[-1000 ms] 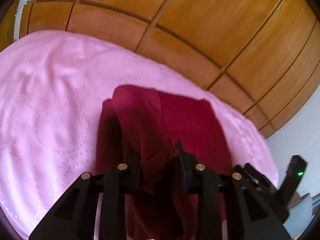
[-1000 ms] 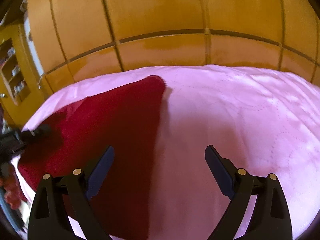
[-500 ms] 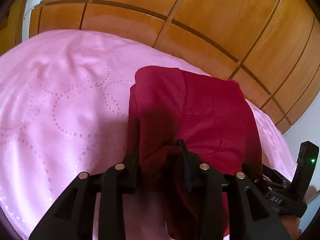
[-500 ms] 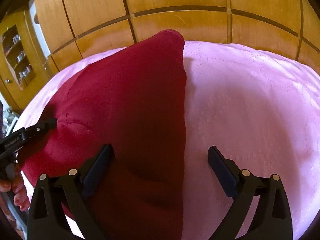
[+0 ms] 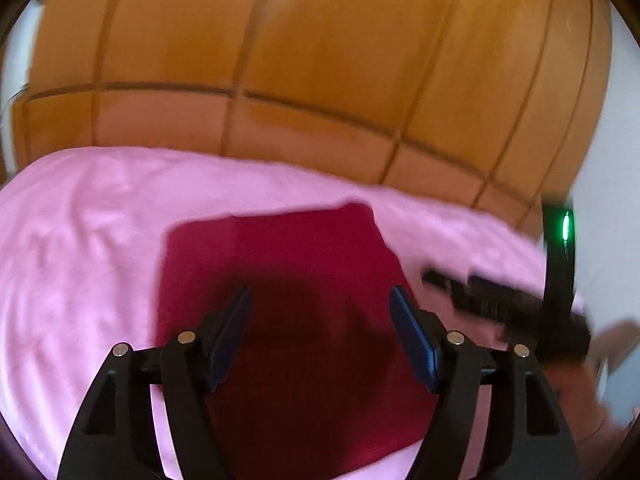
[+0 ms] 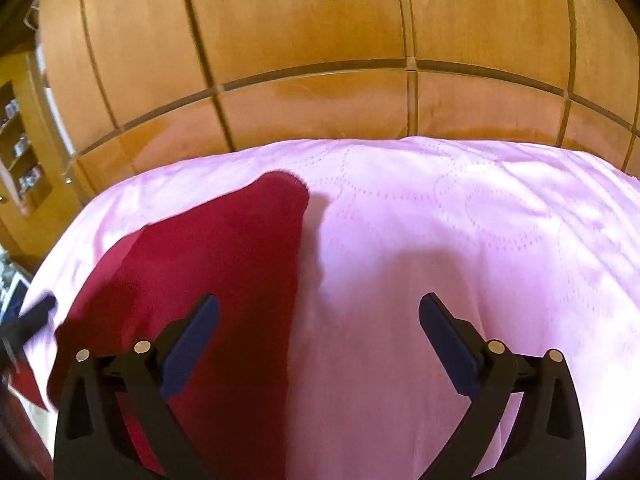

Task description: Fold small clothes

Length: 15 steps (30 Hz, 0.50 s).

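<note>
A dark red garment [image 5: 288, 280] lies folded flat on the pink quilted bedspread [image 5: 80, 248]. My left gripper [image 5: 320, 308] is open and empty, held just above the garment's near part. In the right wrist view the garment [image 6: 208, 264] lies at the left. My right gripper [image 6: 318, 324] is open and empty over the garment's right edge and the bare bedspread [image 6: 460, 232]. The right gripper's body [image 5: 512, 304] shows blurred at the right of the left wrist view.
A wooden panelled wardrobe [image 6: 320, 40] stands behind the bed. A shelf unit [image 6: 20, 148] stands at the far left. The left gripper's tip [image 6: 36, 316] shows at the left edge of the right wrist view.
My left gripper has opened and let go of the red garment, which now lies flat. The left gripper has pulled back from it. The right gripper stayed open.
</note>
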Tool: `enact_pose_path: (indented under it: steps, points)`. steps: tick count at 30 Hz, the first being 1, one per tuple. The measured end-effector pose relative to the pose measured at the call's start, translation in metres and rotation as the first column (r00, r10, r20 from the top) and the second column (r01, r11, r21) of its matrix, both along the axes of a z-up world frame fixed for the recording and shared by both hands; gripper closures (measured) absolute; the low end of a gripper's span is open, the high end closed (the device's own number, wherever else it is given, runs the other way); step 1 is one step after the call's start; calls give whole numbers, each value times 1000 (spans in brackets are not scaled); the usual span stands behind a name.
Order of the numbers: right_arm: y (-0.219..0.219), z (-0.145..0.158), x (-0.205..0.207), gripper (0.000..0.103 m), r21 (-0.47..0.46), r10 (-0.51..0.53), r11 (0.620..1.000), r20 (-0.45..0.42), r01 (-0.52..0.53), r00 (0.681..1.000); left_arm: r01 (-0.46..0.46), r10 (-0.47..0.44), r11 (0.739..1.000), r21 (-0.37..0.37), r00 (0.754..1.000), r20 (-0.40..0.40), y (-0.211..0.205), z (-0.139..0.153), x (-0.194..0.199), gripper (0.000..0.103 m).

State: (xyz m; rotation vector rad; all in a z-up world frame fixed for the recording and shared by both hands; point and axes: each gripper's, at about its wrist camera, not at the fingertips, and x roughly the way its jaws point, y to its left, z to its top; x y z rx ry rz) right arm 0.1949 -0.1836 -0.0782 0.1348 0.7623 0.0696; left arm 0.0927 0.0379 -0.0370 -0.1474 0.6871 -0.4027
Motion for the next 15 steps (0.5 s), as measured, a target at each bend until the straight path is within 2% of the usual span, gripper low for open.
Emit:
enact_pose_path:
  steps: [2,3,5,8,10,13,15]
  points:
    - [6,-2,19,4,-1,0,1000,-28,0,1000,10,-7,998,54,999,-47,-11,-18,16,35]
    - [10,-3,26,4,-1,4,1000,-32,-4,999,-4,11,995,98,997,-76,-13,-30,23,37]
    - [17,-7,34,4,-27,5,1000,-34,-6,999,-13,29,990,140,993,-110,-12,-46,29,40]
    - [24,-17,52,4,-86,-4,996,-62,-2,998,11,-1,979,204,999,-52,-17,-57,18,39]
    - [27,-27,63,4,-155,-45,987,-90,31,995,22,-18,971,240,1000,-21,-23,-61,13,39]
    - [26,-52,78,4,-190,-122,977,-126,97,984,18,-17,975,224,1000,-5,-23,-66,15,39]
    - [24,-59,83,4,-180,-134,977,-120,111,984,17,-17,974,225,1000,-3,-24,-68,19,39]
